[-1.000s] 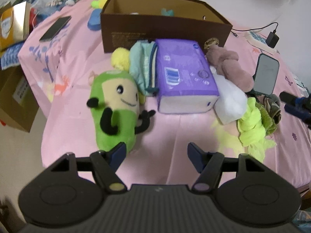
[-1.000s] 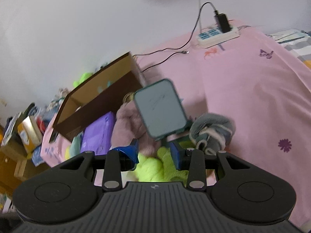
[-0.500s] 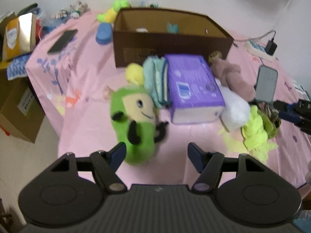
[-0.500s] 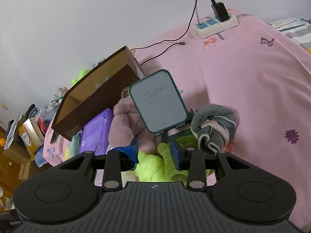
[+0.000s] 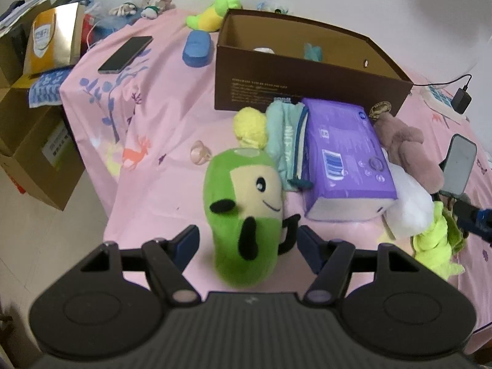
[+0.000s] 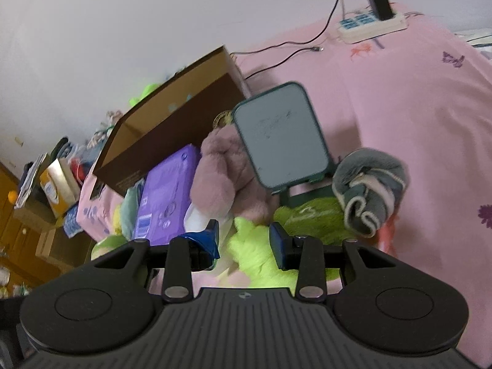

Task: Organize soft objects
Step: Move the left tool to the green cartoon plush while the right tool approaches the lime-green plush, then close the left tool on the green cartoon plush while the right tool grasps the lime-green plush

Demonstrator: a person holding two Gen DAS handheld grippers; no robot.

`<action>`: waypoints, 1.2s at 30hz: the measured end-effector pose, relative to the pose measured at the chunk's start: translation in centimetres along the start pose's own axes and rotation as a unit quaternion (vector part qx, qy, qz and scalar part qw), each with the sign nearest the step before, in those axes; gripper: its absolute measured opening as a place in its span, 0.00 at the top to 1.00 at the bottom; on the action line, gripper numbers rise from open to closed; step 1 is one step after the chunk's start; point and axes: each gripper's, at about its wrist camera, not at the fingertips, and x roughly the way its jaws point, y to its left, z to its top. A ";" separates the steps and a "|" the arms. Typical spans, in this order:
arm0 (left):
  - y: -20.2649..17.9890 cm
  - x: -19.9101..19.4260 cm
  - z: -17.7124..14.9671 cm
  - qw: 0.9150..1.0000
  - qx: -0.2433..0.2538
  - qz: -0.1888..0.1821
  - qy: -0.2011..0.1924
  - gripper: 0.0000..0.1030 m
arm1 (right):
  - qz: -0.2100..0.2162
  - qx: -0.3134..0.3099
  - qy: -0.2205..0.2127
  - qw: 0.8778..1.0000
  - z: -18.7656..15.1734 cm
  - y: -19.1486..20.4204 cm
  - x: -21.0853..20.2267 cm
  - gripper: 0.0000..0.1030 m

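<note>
While the left gripper [image 5: 247, 240] straddles the green plush [image 5: 244, 212], fingers spread, a shallow pinch could slip toward six o'clock.

Lying flat on the pink bedsheet [image 5: 172, 104], near its far left corner: a black phone [image 5: 125, 54]. Standing upright on a dark green stand beside the soft pile: a tablet with a teal case [image 6: 280, 135], tilting slightly back. Resting at the far edge of the sheet by the white wall [image 6: 123, 30]: a white power strip [image 6: 370, 24] with a black charger [image 6: 378, 0] plugged in, its cable trailing across the sheet. Sitting on the floor left of the bed: a cardboard carton [image 5: 33, 150]. Standing above it: a gold and orange paper bag [image 5: 52, 40].
</note>
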 end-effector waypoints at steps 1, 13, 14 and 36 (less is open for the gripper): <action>0.0 0.2 0.1 1.000 0.001 -0.002 0.001 0.33 | 0.002 -0.005 0.002 1.000 -0.1 0.2 0.0 0.81; 0.3 2.6 0.8 1.000 -0.005 0.002 0.007 0.32 | 0.001 -0.014 0.000 1.000 -0.2 0.4 0.0 0.81; 0.2 2.9 0.8 1.000 -0.003 0.001 0.008 0.32 | -0.001 -0.010 -0.001 1.000 -0.1 0.2 0.0 0.81; 0.8 6.6 0.1 0.999 -0.008 -0.007 0.044 0.32 | -0.029 -0.032 0.052 0.998 -1.4 -1.0 1.1 0.78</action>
